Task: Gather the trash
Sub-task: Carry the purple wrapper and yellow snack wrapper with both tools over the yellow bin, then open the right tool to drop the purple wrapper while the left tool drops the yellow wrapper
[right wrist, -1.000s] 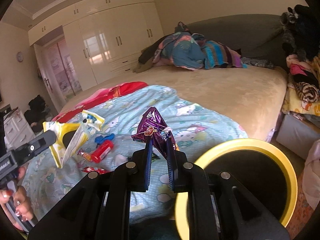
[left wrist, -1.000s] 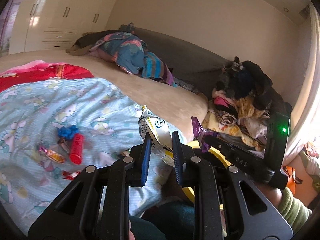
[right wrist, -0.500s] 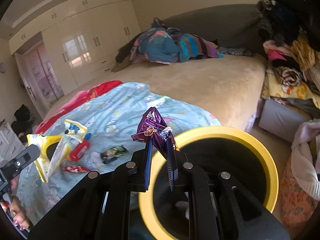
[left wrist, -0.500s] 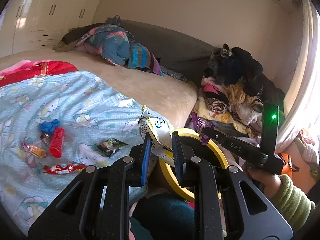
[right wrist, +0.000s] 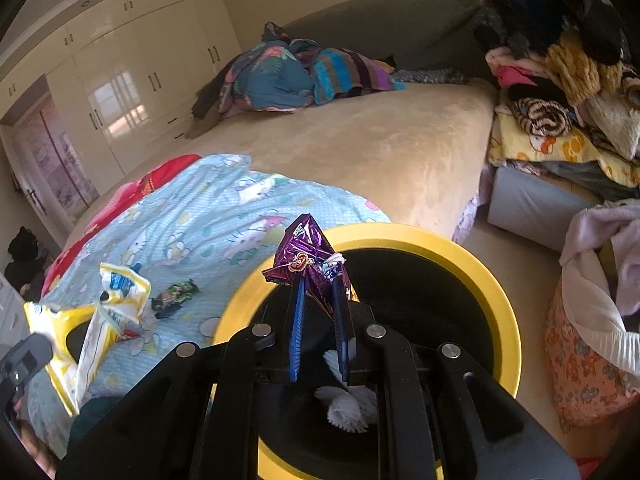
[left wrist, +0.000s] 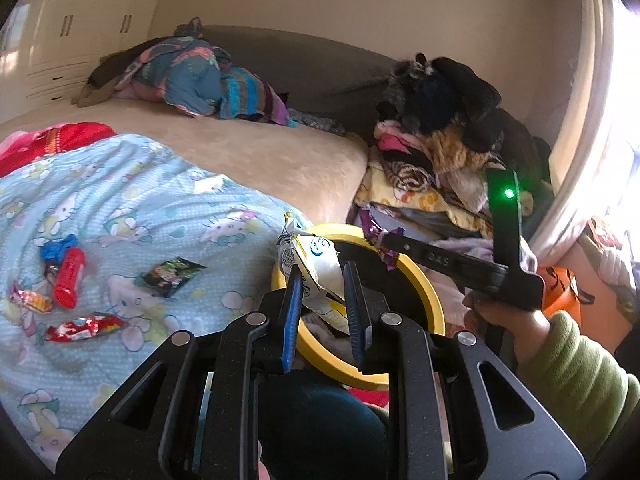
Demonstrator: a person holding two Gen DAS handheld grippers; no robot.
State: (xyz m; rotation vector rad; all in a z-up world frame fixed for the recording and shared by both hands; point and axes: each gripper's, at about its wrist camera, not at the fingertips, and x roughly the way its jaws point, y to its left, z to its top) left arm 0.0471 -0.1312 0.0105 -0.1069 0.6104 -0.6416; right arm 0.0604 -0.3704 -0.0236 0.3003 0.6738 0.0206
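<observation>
A round bin with a yellow rim and black inside stands on the floor against the foot of the bed. At its bottom lie crumpled white bits of paper or tissue (too blurred to name more closely).

The right gripper has its jaws drawn narrow on a crinkled purple foil wrapper, which stands up between the blue pads directly over the bin's mouth. The left gripper is likewise closed narrow on a white and yellow plastic snack packet, held above the bin's near rim.

The left wrist view alone shows the litter on the pale blue cartoon-print blanket: a red cylindrical tube with a blue wrapper just beside it, a red and silver sweet wrapper, an orange and pink sweet wrapper and a dark green sachet. It also shows the right gripper from the side, its tool carried by a hand in a green sleeve.

The right wrist view alone looks down into the bin. It also shows a cloth-filled orange patterned basket on the floor to the right, and glossy cream wardrobe doors beyond the bed. Of the litter it catches only the green sachet.
</observation>
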